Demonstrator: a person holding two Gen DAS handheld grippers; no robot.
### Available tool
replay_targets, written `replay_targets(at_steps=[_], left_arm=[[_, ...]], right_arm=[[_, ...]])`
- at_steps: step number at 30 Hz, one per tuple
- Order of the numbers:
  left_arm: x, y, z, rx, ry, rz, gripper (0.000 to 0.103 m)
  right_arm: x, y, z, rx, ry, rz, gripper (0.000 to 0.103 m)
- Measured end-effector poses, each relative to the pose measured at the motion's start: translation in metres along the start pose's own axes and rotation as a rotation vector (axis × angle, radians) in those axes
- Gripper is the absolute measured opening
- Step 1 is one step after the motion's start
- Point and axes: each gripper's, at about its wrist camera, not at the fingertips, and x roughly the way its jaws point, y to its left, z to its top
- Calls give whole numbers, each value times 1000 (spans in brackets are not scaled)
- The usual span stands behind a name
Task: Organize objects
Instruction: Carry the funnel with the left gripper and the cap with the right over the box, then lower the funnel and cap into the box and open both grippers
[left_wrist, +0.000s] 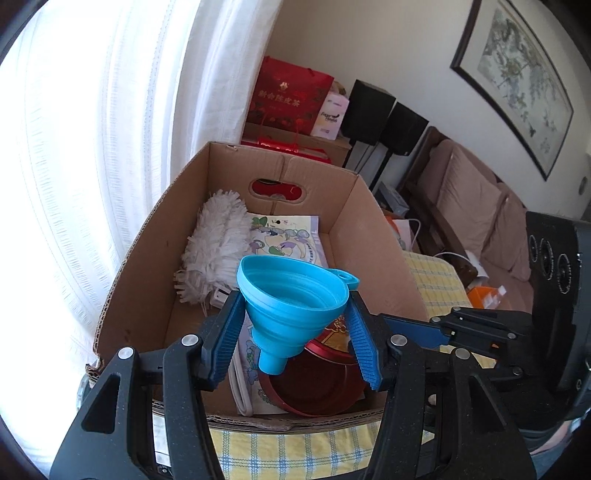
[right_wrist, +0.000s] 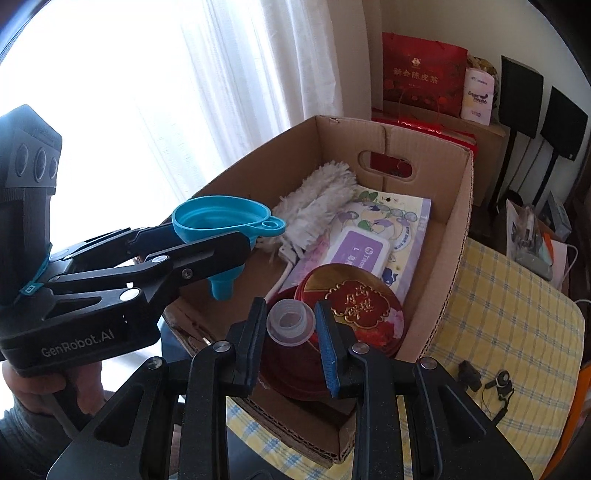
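Observation:
My left gripper (left_wrist: 295, 317) is shut on a blue collapsible funnel (left_wrist: 295, 295), held upright above the near end of an open cardboard box (left_wrist: 147, 266). The funnel (right_wrist: 225, 221) and left gripper (right_wrist: 236, 240) also show in the right wrist view, over the box's left wall (right_wrist: 243, 177). My right gripper (right_wrist: 291, 325) is shut on a small clear plastic cup (right_wrist: 290, 321), held over the box's near end. Inside the box lie a white duster head (right_wrist: 317, 206), a wet-wipes pack (right_wrist: 380, 236) and a red round tin (right_wrist: 354, 306).
The box sits on a yellow checked cloth (right_wrist: 498, 314) with small dark items (right_wrist: 491, 380) on it. Red gift bags (right_wrist: 421, 74) and black speakers (right_wrist: 539, 99) stand behind the box. White curtains (left_wrist: 92, 147) hang at left; a sofa (left_wrist: 480, 206) is at right.

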Motion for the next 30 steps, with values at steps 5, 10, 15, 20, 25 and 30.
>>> replay_targets(at_steps=[5,10,15,20,25,30], left_arm=[[7,-4,-1,4,16,-6,53],[15,-7,-1,-17,51,-33,54],[26,-17,-4,-7,75,-25,54],[34,-17,-8,-30,99,6,68],[30,-17,-6,-46,83,8,73],[22,-24,-5,-30,67,8,77]], right_arm=[[-1,-4,1,19,-5,-10,31],[-15,-10,-3,31,-30,-32,31],[-37,-20,-12,56,-71,-50,33],[-61,-37,-21,93,-109,-78,36],[-81,-55,-26,128,-139,-96,37],[-93,-75,-36,173,-157,-115,40]])
